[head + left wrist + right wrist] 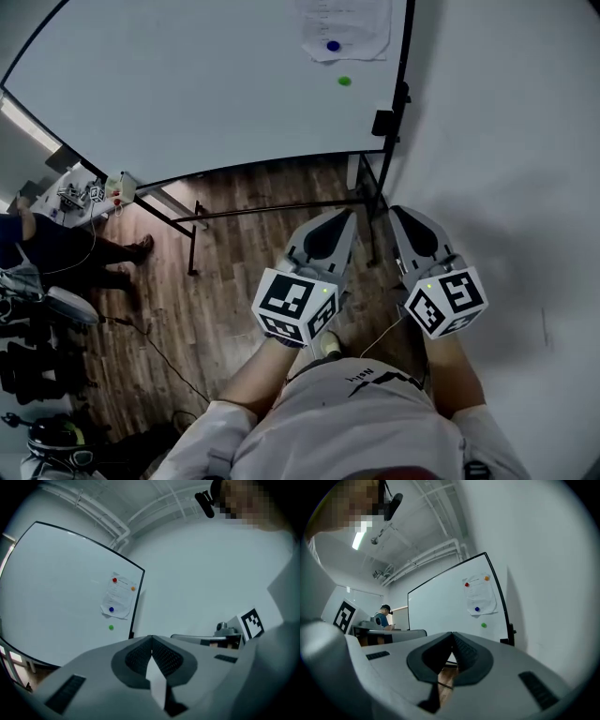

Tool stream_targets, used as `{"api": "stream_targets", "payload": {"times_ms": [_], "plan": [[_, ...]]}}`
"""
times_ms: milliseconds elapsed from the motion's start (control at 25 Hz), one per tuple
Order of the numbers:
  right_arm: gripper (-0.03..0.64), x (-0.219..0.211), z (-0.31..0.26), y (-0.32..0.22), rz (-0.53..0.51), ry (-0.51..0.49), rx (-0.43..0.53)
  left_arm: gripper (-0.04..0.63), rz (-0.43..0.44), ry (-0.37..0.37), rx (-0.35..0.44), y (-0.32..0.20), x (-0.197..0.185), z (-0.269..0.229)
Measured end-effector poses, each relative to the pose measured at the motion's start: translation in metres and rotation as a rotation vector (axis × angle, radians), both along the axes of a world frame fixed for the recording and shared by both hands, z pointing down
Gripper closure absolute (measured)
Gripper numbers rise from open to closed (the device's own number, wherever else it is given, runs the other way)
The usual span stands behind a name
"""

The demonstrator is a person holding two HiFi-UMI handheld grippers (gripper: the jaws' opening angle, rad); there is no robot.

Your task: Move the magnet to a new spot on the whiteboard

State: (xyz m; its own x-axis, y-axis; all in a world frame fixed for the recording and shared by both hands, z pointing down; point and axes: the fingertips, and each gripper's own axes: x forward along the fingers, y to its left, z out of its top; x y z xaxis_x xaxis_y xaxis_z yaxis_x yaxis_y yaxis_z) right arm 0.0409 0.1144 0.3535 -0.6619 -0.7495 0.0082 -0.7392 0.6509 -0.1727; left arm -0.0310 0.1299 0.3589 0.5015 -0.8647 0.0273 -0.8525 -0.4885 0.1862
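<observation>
The whiteboard (187,84) stands ahead of me on a black frame. A sheet of paper (343,26) hangs near its right edge under a blue magnet (334,45), and a green magnet (344,81) sits alone on the bare board just below. The left gripper view also shows a red magnet (115,580) and an orange magnet (133,588) at the top of the paper (118,597). Both grippers are held level at waist height, well short of the board. My left gripper (351,216) is shut and empty, and so is my right gripper (395,212).
A white wall (506,141) runs along the right, close to the board's right post (403,94). The stand's black legs (192,239) spread over the wood floor. A person (56,248) sits at the left by a cluttered table (94,192). Dark bags (28,366) lie at the lower left.
</observation>
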Motion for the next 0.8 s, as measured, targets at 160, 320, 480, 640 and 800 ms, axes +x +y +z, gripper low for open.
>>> {"api": "stream_targets", "payload": {"times_ms": [160,320,480,640,800], "plan": [[0.603,-0.010,0.001,-0.010,0.036,0.006,0.010,0.584,0.017,0.006,0.002,-0.011,-0.016,0.002],[0.603,-0.014,0.001,-0.026,0.043,0.015,0.027,0.584,0.030,0.016,0.005,-0.024,-0.018,0.002],[0.603,-0.018,-0.003,-0.051,0.041,0.018,0.039,0.584,0.033,0.007,0.006,-0.046,-0.018,0.004],[0.603,-0.025,-0.004,-0.088,0.018,0.008,0.055,0.584,0.017,-0.009,0.012,-0.079,-0.022,0.004],[0.603,-0.032,-0.015,-0.135,-0.017,0.006,0.078,0.584,-0.001,-0.027,0.025,-0.125,-0.023,-0.006]]}}
